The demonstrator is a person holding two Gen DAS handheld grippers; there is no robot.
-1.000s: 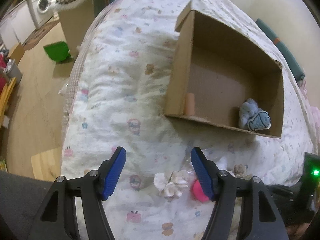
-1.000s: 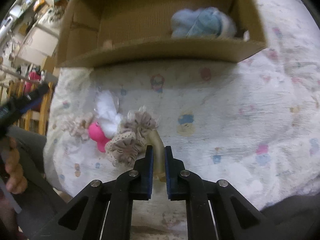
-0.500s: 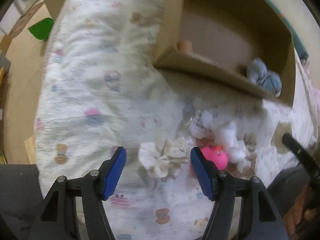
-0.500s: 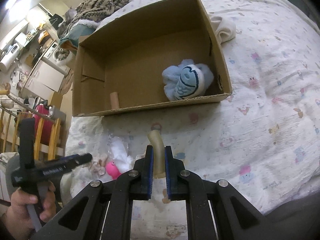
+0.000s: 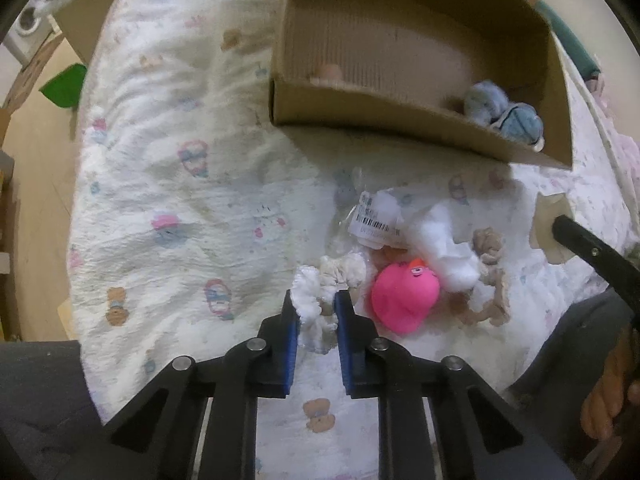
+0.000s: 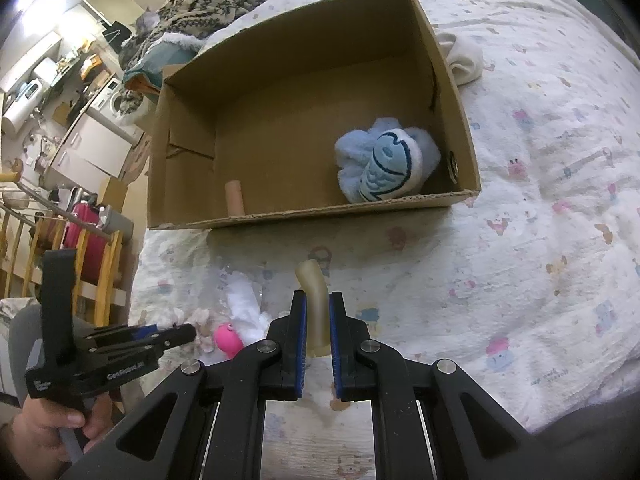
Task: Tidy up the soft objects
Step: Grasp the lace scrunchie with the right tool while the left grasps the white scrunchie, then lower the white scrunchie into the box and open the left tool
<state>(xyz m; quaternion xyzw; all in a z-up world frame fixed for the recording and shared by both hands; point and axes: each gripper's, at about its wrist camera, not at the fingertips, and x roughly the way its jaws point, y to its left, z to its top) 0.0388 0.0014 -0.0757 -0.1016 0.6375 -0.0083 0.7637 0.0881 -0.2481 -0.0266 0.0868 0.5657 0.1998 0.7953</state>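
Observation:
My left gripper (image 5: 316, 300) is shut on a white fluffy scrunchie (image 5: 310, 304) that lies on the bed quilt. Beside it lie a pink soft toy (image 5: 404, 298), a white soft piece (image 5: 448, 250), a beige scrunchie (image 5: 490, 276) and a labelled plastic bag (image 5: 376, 216). My right gripper (image 6: 317, 300) is shut on a tan rubbery tube (image 6: 314, 292) and holds it above the quilt, short of the open cardboard box (image 6: 280, 216). Inside the box lie a blue fish plush (image 6: 386, 166) and a small tan cylinder (image 6: 234, 198). The box also shows in the left wrist view (image 5: 384, 114).
The patterned white quilt (image 6: 540, 200) covers the bed. A rolled white sock (image 6: 464, 60) lies behind the box. A knitted blanket heap (image 6: 200, 8) sits at the far end. Furniture and a wooden rail (image 6: 24, 256) stand left of the bed. A green bin (image 5: 64, 84) is on the floor.
My left gripper moved down to the pile and closed on the white scrunchie. My right gripper lifted the tan tube off the quilt and moved towards the box.

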